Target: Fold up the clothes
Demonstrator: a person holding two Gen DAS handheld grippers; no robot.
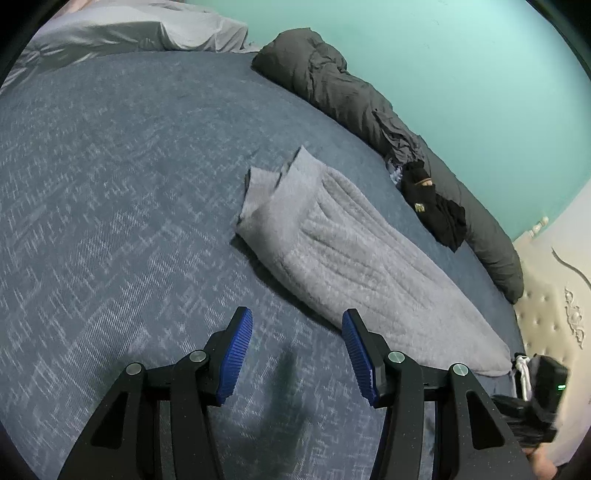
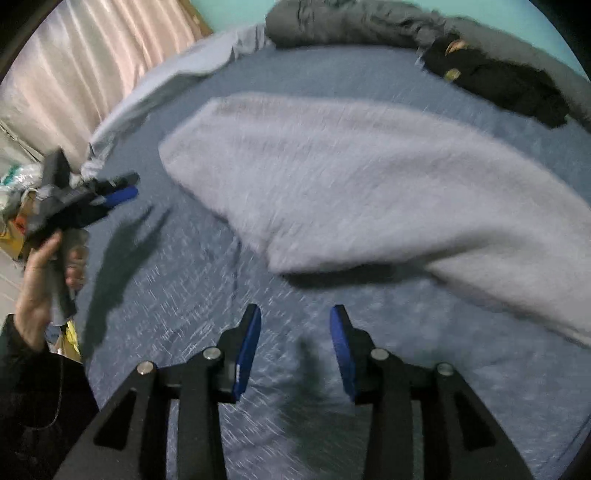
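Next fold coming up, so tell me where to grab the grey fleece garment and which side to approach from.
Grip the grey fleece garment at its narrow far end, where thin layered corners stick up clear of the blue bedspread. Approaching low from the open bedspread side looks easiest; dark clothes crowd the wall side. Both the left gripper and right gripper are open and empty.

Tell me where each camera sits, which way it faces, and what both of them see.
Left wrist: sits on the left gripper, looking along its open fingers over the blue bed cover at the grey garment; the right gripper's body shows at the right edge.
Right wrist: sits on the right gripper, open, facing the blurred grey garment; the left hand holding the left gripper shows at left.
Shared: garment, bed cover, black clothing, dark grey duvet.
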